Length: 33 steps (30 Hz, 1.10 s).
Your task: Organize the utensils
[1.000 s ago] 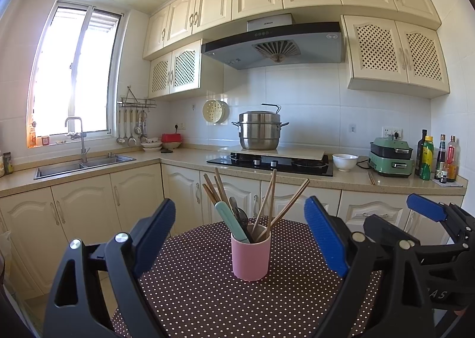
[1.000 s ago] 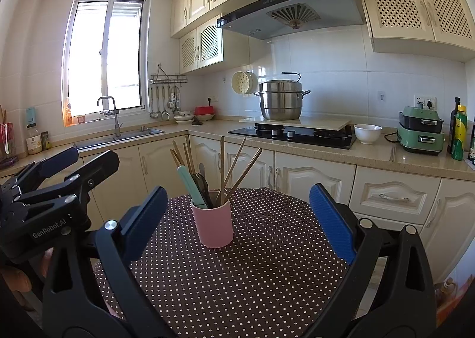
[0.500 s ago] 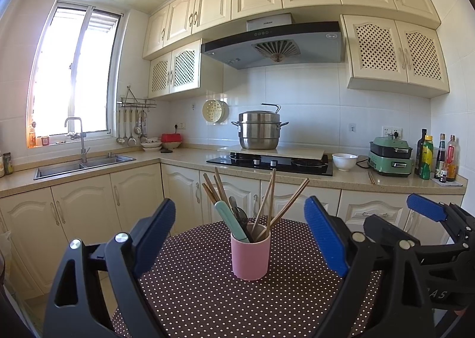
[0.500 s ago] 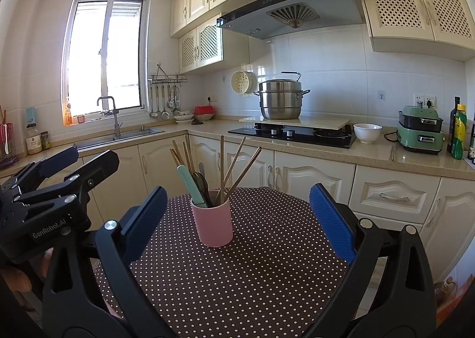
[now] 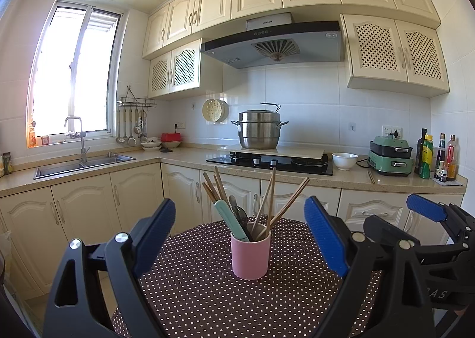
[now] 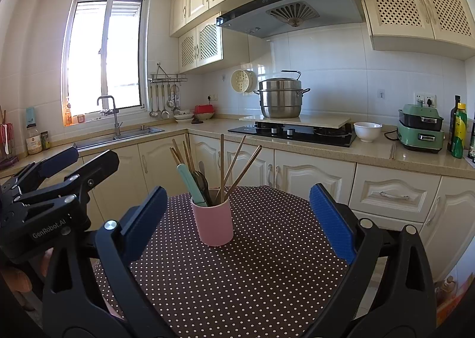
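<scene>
- Round surface under a brown white-dotted cloth point(image 5: 207, 293); pink cylindrical holder point(image 5: 250, 252) stands upright near its middle, ahead of both grippers.
- Left gripper point(image 5: 240, 234): jaws wide, empty, holder centred between them but well ahead.
- Right gripper point(image 6: 237, 216): jaws wide, empty; holder sits left of centre.
- Wooden chopsticks point(image 5: 292, 200) and a mint-handled utensil point(image 5: 230, 220) fan upward, long axes near vertical.

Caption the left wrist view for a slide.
Open left gripper faces a pink cup of chopsticks on a dotted table.

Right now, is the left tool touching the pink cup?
Apart. The left wrist view shows the open left tool short of the cup, dotted cloth showing between.
</scene>
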Tool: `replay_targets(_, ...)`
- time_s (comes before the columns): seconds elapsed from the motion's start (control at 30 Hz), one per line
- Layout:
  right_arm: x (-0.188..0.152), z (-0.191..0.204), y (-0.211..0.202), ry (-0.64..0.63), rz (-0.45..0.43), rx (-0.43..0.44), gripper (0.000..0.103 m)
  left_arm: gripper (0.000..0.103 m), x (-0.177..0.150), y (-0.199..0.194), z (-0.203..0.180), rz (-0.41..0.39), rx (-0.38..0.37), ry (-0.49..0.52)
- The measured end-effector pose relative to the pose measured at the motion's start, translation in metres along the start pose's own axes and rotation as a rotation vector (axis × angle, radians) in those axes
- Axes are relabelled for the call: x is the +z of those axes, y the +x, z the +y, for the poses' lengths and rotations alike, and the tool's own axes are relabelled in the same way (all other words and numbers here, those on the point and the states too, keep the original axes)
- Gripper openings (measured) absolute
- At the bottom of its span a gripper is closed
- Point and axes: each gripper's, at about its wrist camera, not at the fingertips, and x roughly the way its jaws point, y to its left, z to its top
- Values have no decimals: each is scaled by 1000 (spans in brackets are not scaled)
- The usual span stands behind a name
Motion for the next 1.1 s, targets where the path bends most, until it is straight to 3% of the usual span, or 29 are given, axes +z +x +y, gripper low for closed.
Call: replay_targets(1.1,-3,-4,6,7,20,-22,95,87,0,14,-2,24,-26,-4)
